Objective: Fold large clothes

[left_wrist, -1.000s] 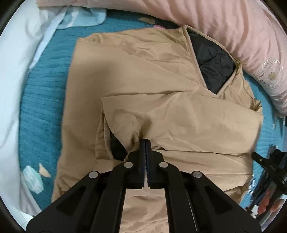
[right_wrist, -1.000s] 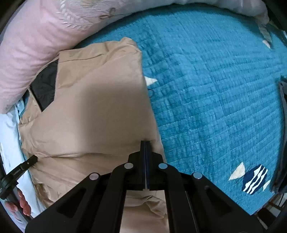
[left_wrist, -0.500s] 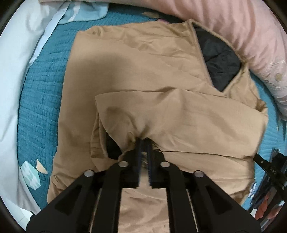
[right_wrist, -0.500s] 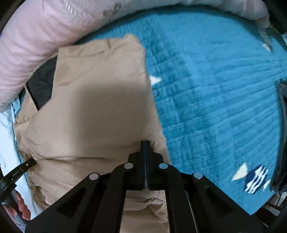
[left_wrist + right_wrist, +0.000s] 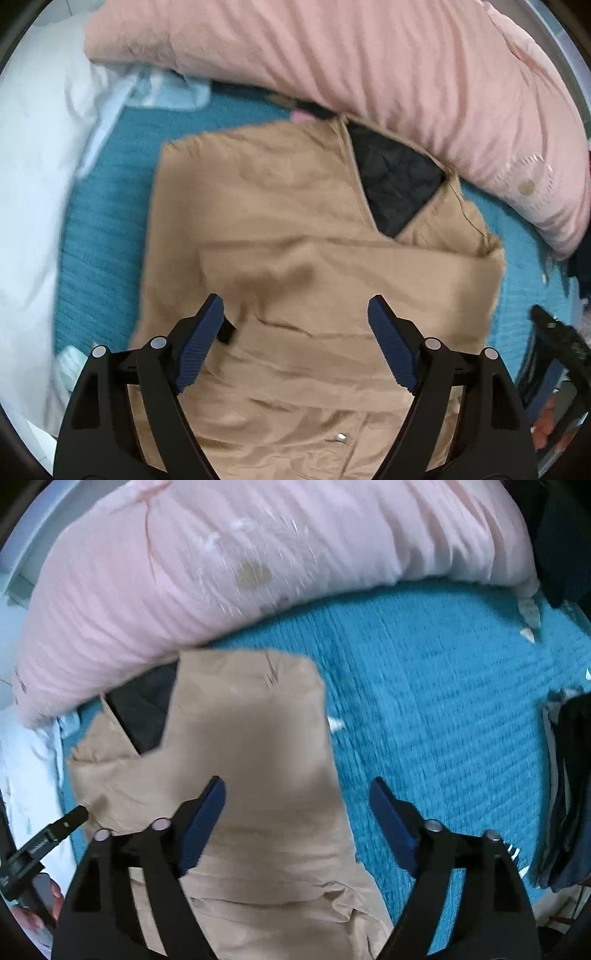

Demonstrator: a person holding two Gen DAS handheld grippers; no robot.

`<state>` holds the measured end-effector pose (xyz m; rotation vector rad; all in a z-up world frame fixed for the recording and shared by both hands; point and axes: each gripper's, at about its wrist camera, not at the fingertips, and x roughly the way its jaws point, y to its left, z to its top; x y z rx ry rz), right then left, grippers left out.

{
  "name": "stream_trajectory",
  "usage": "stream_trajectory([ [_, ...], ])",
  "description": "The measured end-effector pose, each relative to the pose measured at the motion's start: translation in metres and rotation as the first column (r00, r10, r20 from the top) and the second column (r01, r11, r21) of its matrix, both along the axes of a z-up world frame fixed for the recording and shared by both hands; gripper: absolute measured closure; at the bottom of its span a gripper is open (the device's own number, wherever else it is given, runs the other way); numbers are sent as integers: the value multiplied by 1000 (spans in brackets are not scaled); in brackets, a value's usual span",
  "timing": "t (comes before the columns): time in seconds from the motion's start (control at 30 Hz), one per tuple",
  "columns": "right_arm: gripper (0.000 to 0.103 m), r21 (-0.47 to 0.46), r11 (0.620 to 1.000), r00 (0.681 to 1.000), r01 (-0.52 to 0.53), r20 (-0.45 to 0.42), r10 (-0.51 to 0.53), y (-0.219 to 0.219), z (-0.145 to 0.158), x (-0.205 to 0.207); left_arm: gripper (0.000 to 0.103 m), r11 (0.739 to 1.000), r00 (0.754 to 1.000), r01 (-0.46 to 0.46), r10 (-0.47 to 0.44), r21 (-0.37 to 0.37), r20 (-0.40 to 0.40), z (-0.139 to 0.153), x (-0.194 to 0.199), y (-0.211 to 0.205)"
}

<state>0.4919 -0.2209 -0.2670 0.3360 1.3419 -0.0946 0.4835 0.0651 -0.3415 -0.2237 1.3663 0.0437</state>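
Now both tongs (image 5: pixel 295 314) (image 5: pixel 297 794) off jacket (image 5: pixel 295 221)

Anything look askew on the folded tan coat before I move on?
The tan coat lies folded on the blue blanket, but its collar corner is turned back, exposing the black lining right against the pink pillow.

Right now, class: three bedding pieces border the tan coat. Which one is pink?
The pink duvet, bunched along the tan coat's collar edge; the pillow is white, the quilt teal.
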Motion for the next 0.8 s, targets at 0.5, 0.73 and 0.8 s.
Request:
stream_trajectory([
  [0.5, 24, -67, 993, 989, -99, -119, 90, -13, -50, 93, 20, 998, 1000, 8, -6, 65, -23, -28, 78, 63],
  [0.73, 26, -88, 990, 974, -112, -208, 92, -18, -98, 120, 21, 998, 994, -15, 21, 55, -111, -71, 106, 89],
  [0.8, 29, -85, 990, 970, -113, -224, 92, -19, -111, 122, 22, 999, 991, -28, 32, 30, -133, -83, 111, 96],
])
